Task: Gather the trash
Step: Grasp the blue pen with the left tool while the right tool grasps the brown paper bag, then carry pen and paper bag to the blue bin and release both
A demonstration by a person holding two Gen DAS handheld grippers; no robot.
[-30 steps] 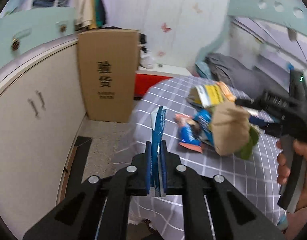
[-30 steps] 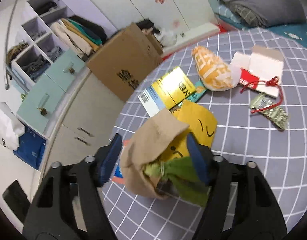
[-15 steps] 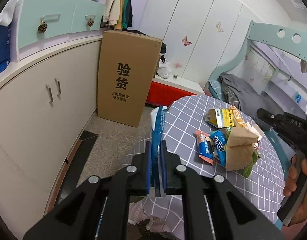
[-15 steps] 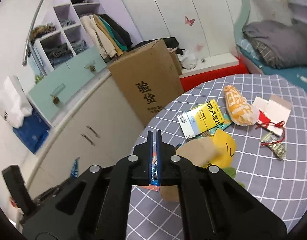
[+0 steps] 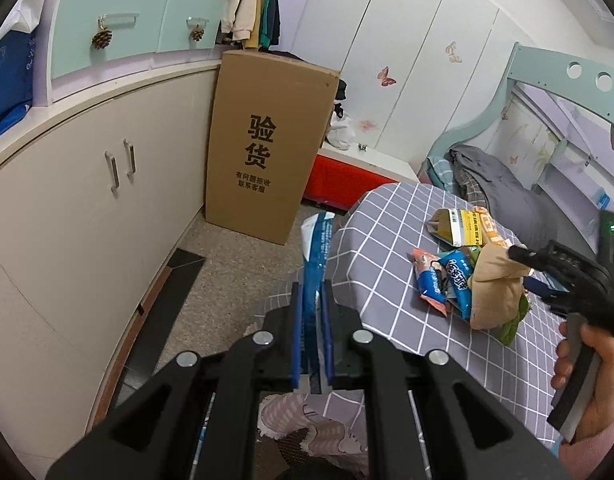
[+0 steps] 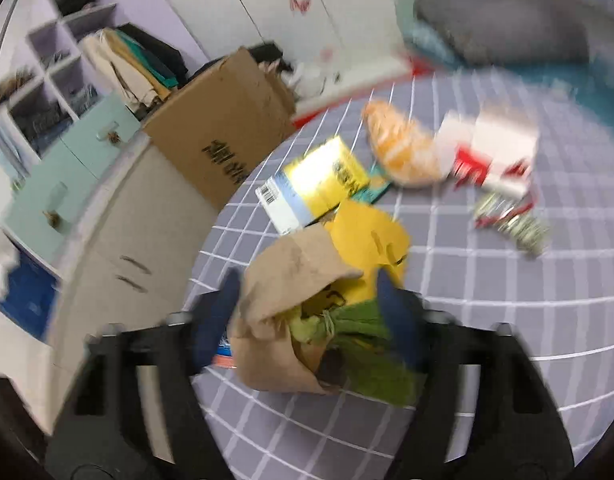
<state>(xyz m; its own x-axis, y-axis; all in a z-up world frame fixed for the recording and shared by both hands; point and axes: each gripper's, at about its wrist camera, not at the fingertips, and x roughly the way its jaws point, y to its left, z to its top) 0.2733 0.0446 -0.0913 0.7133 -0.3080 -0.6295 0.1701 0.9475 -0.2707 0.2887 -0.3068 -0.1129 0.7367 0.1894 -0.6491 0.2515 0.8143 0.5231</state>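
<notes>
The left hand-held gripper point(image 5: 311, 332) pinches a blue wrapper point(image 5: 317, 252) upright, off the bench point(image 5: 387, 216), likely for binning. The right hand-held gripper point(image 6: 307, 304) has its jaws opening around a brown paper bag point(image 6: 283, 276) on the bench, ready to take it next

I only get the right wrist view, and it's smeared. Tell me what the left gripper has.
Observer: The left gripper is shut on a flat blue-and-white wrapper, which stands upright between its fingers.
Operator: Report what my left finger is hiding beside the crumpled brown paper bag.
Observer: Two blue snack packets with orange ends lie against the crumpled brown paper bag on the grey checked tablecloth.
</notes>
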